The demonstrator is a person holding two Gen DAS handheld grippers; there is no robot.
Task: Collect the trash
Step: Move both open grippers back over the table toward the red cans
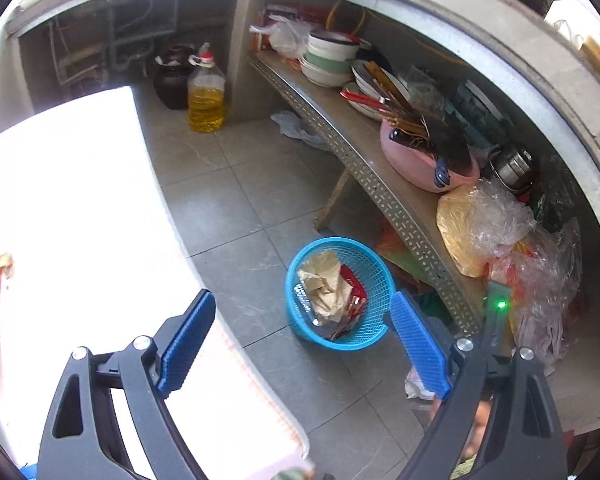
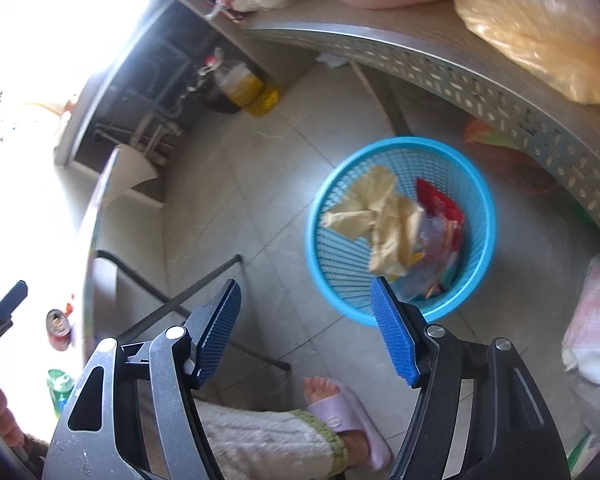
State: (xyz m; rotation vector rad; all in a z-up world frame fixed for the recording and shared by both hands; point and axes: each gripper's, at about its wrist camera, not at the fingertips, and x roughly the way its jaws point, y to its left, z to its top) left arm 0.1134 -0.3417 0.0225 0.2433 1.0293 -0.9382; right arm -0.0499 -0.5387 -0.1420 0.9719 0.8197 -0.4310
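A blue mesh waste basket stands on the tiled floor beside a metal shelf. It holds crumpled tan paper, red wrappers and clear plastic. My left gripper is open and empty, above and in front of the basket. In the right wrist view the same basket shows the tan paper and red wrappers. My right gripper is open and empty, above the floor just left of the basket.
An overexposed white table fills the left, with a red can on it. A metal shelf holds bowls, a pink basin and plastic bags. An oil bottle stands at the back. A slippered foot is below.
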